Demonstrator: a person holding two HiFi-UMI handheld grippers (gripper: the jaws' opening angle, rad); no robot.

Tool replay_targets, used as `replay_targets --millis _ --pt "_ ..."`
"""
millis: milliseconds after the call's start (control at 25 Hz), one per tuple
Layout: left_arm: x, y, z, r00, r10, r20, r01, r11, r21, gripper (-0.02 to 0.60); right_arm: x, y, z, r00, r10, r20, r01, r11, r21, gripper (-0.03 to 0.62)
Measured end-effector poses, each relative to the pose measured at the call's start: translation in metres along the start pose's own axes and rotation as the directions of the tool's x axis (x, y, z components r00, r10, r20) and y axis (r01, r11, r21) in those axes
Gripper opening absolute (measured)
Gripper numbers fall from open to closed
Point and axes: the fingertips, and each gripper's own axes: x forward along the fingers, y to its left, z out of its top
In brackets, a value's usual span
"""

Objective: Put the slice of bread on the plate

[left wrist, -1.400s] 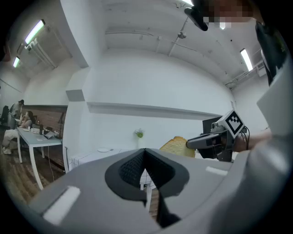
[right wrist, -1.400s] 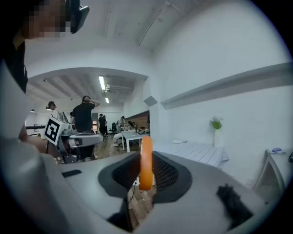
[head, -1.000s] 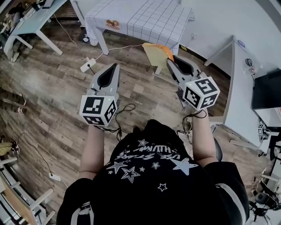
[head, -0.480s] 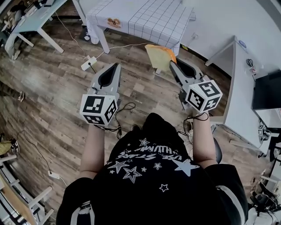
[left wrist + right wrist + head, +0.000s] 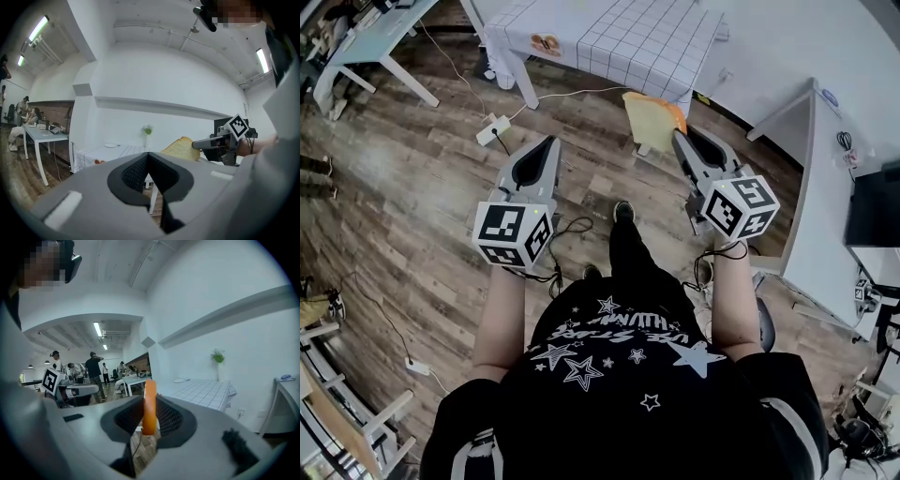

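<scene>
Orange-crusted flat bread slice (image 5: 645, 116) between textured jaws of right gripper (image 5: 678, 134).

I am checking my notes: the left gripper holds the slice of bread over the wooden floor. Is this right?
No. The right gripper holds the slice of bread over the wooden floor; the right gripper view shows it between the fingers.

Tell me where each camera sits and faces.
Head view: on the person's head, looking down at floor, torso, forearms, left claw, right claw.
Left gripper view: on the left claw, facing the checked table; its shut jaws show.
Right gripper view: on the right claw, facing that table; jaws clamp the bread slice edge-on.
Shared: all three show bread slice and table.
</scene>
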Motion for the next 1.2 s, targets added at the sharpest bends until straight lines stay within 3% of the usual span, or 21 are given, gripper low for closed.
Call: replay_targets --millis 720,1200 --pt "0.163 0.062 0.026 0.998 0.058 -0.013 -0.058 0.998 0.009 0.009 0.130 -0.138 0.047 0.998 0.055 0.020 -0.055 0.998 0.009 0.086" --pt "0.239 0.081 0.038 0.991 0.129 -0.029 -0.129 0.991 0.022 0.009 0.189 -0.209 0.069 0.991 0.128 0.038 -0.129 0.992 0.012 0.086"
